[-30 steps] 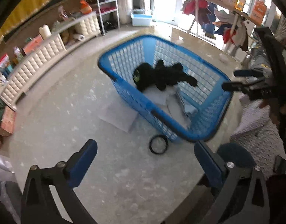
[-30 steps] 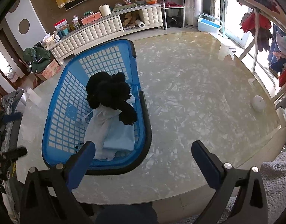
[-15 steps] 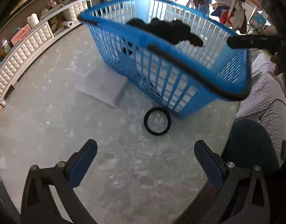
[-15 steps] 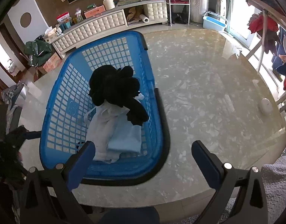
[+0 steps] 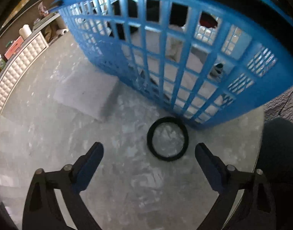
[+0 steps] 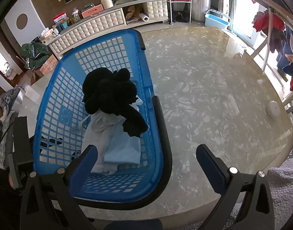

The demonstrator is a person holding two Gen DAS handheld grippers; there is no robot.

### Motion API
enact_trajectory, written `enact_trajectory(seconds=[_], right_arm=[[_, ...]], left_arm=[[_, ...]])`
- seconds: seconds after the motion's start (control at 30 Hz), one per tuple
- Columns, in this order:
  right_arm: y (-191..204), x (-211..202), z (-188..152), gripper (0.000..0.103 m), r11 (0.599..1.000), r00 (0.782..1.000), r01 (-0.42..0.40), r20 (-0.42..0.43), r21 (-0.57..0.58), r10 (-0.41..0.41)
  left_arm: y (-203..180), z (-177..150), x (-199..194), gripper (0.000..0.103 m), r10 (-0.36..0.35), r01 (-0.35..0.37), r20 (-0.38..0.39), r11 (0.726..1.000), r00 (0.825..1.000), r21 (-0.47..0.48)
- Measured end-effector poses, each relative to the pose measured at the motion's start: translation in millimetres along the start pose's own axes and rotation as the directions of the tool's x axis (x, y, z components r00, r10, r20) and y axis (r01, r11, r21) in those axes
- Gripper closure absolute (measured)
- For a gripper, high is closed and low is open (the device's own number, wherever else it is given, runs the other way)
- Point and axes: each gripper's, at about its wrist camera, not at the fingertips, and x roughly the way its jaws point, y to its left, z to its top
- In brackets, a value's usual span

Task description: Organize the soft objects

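Note:
A blue plastic basket [image 6: 56,103] with a black rim sits on the marble table. In it lie a black soft garment [image 6: 112,94] and pale blue and white cloths [image 6: 117,143]. In the left wrist view the basket wall [image 5: 175,61] fills the top. A black ring [image 5: 167,139] lies on the table at its foot, just ahead of my left gripper [image 5: 149,158], which is open and empty. My right gripper [image 6: 146,156] is open and empty, above the basket's near end.
A flat grey pad [image 5: 85,94] lies on the table left of the basket. A small white disc [image 6: 273,108] sits near the table's right edge. A white sideboard [image 6: 92,26] with clutter stands behind. A grey quilted cloth [image 6: 284,187] is at the lower right.
My left gripper has dropped low and moved in close to the basket wall and the black ring. The right gripper has moved a little closer over the basket.

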Motion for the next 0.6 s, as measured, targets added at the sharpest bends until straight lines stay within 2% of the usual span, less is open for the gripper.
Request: enact_trajectory(seconds=[0.07,0.2,0.33,0.43,0.5,0.6], right_arm=[[-2.1,0.9,0.5,0.000,1.000,1.000,0.005,-0.002,0.002,-0.005],[-3.0,0.5,2.0,0.000,1.000,1.000,-0.007,0.000,0.009,0.007],[-5.4,-0.4,0.3,0.000,1.000,1.000,-0.009,-0.001,0.012,0.009],[-7.8,-0.7,-0.3,0.000,1.000,1.000,-0.010,-0.001,0.022,0.010],[-9.2,-1.3,-0.4,0.000,1.000,1.000,-0.010,0.000,0.025,0.010],[-10.0,-1.2,-0.8,0.000,1.000,1.000,-0.012,-0.003,0.026,0.012]], left_arm=[[0.8,3.3,2.5,0.010,-0.012,0.012,0.011,1.000,1.000,-0.008],[2.0,6.1,8.0,0.025,-0.049,0.050,0.018,0.999,0.999,-0.022],[1.7,6.0,9.8,0.036,-0.024,0.024,0.020,1.000,1.000,-0.002],[1.6,-1.3,5.9,0.050,-0.018,0.018,0.014,1.000,1.000,0.011],[2.4,-2.6,3.7,0.065,-0.023,0.023,0.012,1.000,1.000,0.020],[3.1,-2.0,2.2,0.075,-0.024,0.024,0.013,1.000,1.000,0.012]])
